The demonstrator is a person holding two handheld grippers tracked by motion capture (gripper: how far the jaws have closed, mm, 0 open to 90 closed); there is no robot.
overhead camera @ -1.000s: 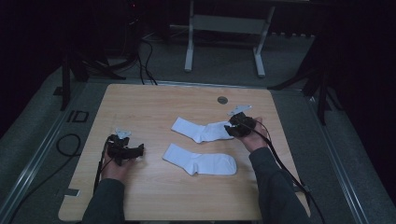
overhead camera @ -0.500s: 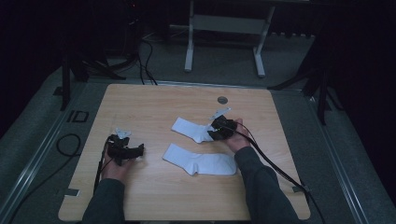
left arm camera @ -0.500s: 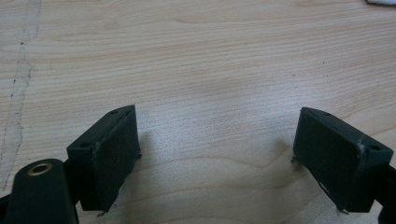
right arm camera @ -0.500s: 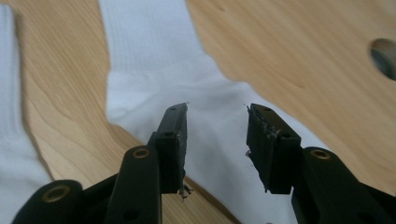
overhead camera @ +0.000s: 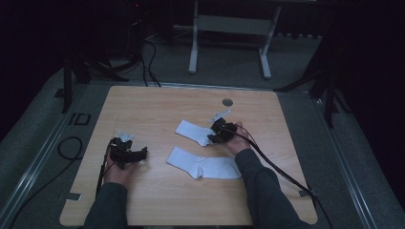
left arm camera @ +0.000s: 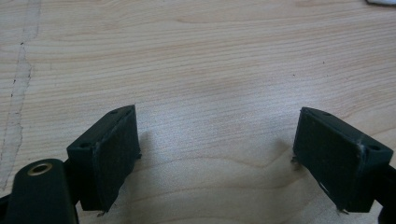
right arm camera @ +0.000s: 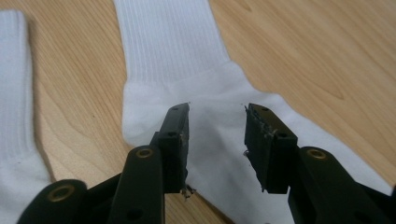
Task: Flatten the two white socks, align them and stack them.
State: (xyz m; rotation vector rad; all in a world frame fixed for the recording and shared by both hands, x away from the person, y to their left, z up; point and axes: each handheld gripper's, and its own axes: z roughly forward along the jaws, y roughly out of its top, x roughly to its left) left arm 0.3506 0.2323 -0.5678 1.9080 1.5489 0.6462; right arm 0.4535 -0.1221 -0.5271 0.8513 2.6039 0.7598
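Note:
Two white socks lie on the wooden table [overhead camera: 157, 107]. The far sock [overhead camera: 191, 130] runs toward the right, and the near sock [overhead camera: 203, 165] lies below it. My right gripper [overhead camera: 216, 135] sits low over the far sock's heel. In the right gripper view its jaws [right arm camera: 217, 135] straddle flat fabric of that sock [right arm camera: 168, 51]. They have just been closing, with the cloth between them but not pinched. The near sock [right arm camera: 14, 93] shows at that view's left edge. My left gripper [overhead camera: 139, 155] rests open on bare wood, nothing between its pads [left arm camera: 116, 149].
A round metal grommet [overhead camera: 228, 101] is set in the table near its far edge. A white metal stand [overhead camera: 229, 24] is on the floor behind the table. Cables [overhead camera: 71, 145] lie on the floor to the left, and one trails off the table's right front.
My right gripper has moved left and down from the far sock's right end onto its heel, and its jaws have narrowed. The left gripper has stayed in place.

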